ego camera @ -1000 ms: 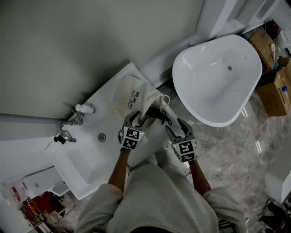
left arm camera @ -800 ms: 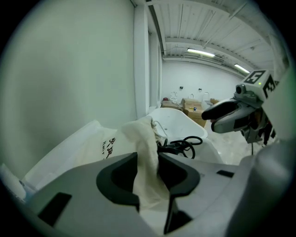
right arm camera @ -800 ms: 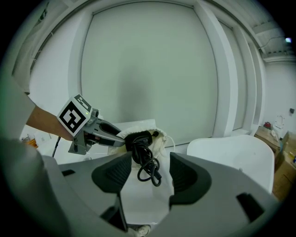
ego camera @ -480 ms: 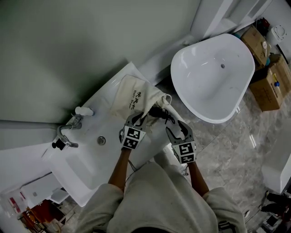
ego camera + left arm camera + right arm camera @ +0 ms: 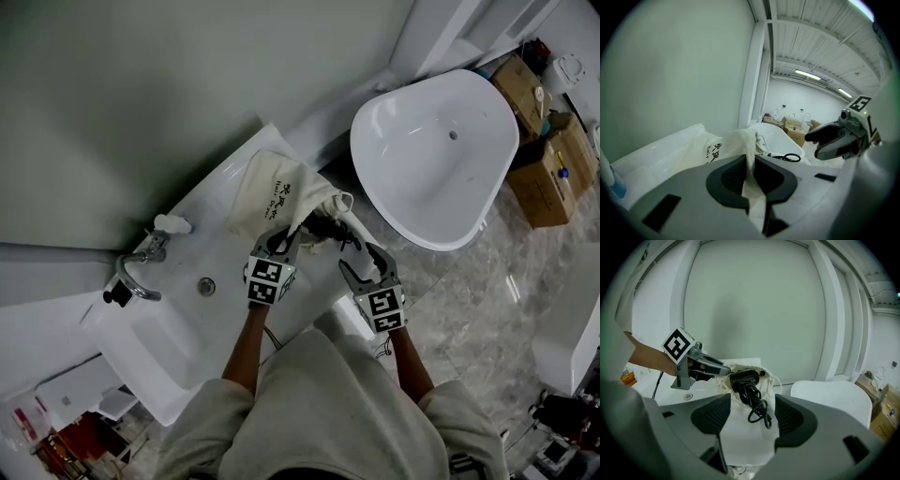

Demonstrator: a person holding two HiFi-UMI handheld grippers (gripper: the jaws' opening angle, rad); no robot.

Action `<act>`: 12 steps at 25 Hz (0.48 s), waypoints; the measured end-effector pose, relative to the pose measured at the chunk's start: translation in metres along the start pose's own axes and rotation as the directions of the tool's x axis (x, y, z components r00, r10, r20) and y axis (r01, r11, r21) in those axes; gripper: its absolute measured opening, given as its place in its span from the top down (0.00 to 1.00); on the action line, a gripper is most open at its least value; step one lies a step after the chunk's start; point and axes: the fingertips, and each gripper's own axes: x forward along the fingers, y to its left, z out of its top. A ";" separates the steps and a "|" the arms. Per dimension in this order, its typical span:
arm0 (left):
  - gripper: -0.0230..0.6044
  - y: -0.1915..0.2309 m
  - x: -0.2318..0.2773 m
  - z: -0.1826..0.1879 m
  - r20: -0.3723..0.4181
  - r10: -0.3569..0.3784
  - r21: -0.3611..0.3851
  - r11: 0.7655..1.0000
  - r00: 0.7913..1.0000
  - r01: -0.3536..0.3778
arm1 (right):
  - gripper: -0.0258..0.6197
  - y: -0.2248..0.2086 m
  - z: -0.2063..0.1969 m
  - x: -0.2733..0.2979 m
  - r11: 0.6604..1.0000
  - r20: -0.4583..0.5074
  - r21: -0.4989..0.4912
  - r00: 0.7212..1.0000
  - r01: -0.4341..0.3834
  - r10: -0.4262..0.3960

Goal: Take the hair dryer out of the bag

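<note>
A cream drawstring bag (image 5: 277, 197) lies on the white counter (image 5: 220, 244) by the wall. From its open mouth pokes the black hair dryer (image 5: 322, 226), its cord (image 5: 757, 408) coiled on the cloth in front. My left gripper (image 5: 285, 236) is at the mouth's left edge, jaws closing, with a fold of bag cloth (image 5: 749, 154) pinched between the pads. My right gripper (image 5: 362, 260) is just right of the dryer, jaws wide and opening. The right gripper view shows the cord and bag cloth (image 5: 740, 437) lying between and below its jaws, untouched.
A sink basin (image 5: 164, 333) with a tap (image 5: 131, 274) and a small white bottle (image 5: 171, 223) is left of the bag. A white bathtub (image 5: 433, 155) stands to the right, cardboard boxes (image 5: 542, 164) beyond it. Grey marble floor (image 5: 469, 319) lies below.
My left gripper's jaws have drawn together onto the bag's rim cloth. Both grippers have shifted slightly toward the bag; the dryer's cord still lies on the cloth.
</note>
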 end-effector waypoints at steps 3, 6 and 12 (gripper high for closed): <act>0.90 -0.001 -0.002 0.000 -0.001 -0.001 0.005 1.000 1.000 0.001 | 0.46 0.006 0.001 0.005 0.999 -0.025 -0.018 0.999 -0.047 0.047; 0.90 -0.001 -0.002 -0.001 -0.002 0.000 0.010 1.000 1.000 0.000 | 0.41 0.010 0.002 0.014 0.995 -0.052 -0.056 0.995 -0.086 0.083; 0.90 -0.001 -0.004 -0.002 -0.011 -0.006 0.016 1.000 1.000 0.006 | 0.41 0.015 0.015 0.036 0.979 -0.081 -0.151 0.988 -0.140 0.129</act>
